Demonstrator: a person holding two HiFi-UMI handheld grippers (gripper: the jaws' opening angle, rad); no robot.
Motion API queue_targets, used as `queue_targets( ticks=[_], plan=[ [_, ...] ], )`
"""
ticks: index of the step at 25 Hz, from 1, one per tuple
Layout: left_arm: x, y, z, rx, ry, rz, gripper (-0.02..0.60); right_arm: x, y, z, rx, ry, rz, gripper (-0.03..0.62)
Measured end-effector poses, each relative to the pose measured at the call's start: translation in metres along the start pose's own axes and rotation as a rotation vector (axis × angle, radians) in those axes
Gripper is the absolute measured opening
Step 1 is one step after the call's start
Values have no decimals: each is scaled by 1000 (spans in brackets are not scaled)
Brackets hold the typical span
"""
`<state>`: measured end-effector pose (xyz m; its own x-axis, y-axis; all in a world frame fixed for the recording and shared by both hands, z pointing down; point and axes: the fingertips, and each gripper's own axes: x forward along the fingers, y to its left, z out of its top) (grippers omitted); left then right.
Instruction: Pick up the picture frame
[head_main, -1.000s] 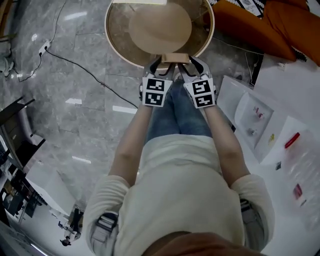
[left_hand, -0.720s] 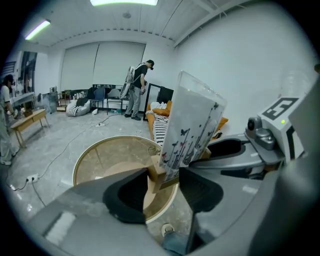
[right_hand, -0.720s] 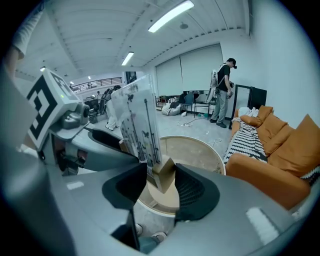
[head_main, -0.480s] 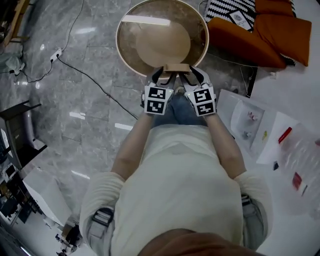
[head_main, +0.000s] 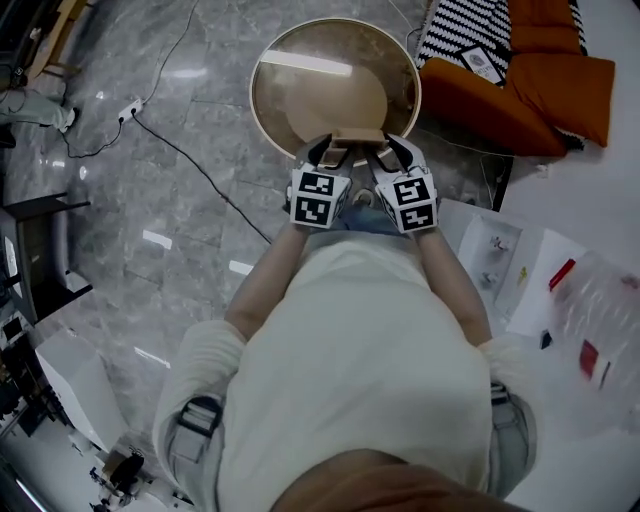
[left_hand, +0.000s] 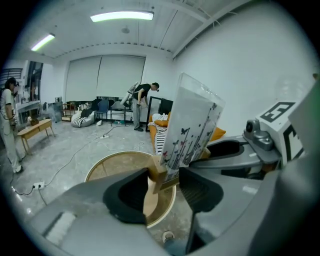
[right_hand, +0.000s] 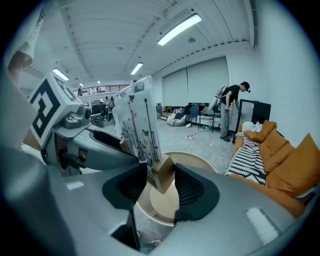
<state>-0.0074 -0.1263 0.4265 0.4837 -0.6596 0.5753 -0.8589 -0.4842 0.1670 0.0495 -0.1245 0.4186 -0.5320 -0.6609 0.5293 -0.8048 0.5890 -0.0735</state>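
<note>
The picture frame (head_main: 357, 137) is a clear panel printed with butterflies and stems (left_hand: 192, 125), standing in a wooden block base (right_hand: 163, 175). It hangs in the air above the round wooden table (head_main: 268, 118), carried between both grippers. My left gripper (head_main: 326, 158) is shut on the left end of the base (left_hand: 159, 172), and my right gripper (head_main: 386, 156) is shut on the right end. In the left gripper view the left gripper (left_hand: 162, 184) shows the block between its dark pads. The right gripper (right_hand: 160, 184) pinches the block the same way in its own view.
An orange sofa (head_main: 540, 90) with a striped cushion (head_main: 465, 30) lies to the table's right. A black cable (head_main: 190, 160) crosses the grey floor. A white surface (head_main: 560, 290) with small items is at right. A person (left_hand: 140, 105) stands far across the room.
Both grippers have risen together with the frame still in them. The round table now lies farther below and looks smaller in the head view.
</note>
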Motion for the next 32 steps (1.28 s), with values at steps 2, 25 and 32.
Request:
queue_targets(
  ticks=[2,25,32],
  plan=[
    [-5,-2,6,3,-1,-5,195,-4,1,7,-3,-11,4,173],
    [-18,-1,27,12,-28,3,189,-12,-1,30,-67,-44,22,158],
    [-17,0,24,-1,-28,3,189,-12,-1,28,-73,-46,27,156]
  ],
)
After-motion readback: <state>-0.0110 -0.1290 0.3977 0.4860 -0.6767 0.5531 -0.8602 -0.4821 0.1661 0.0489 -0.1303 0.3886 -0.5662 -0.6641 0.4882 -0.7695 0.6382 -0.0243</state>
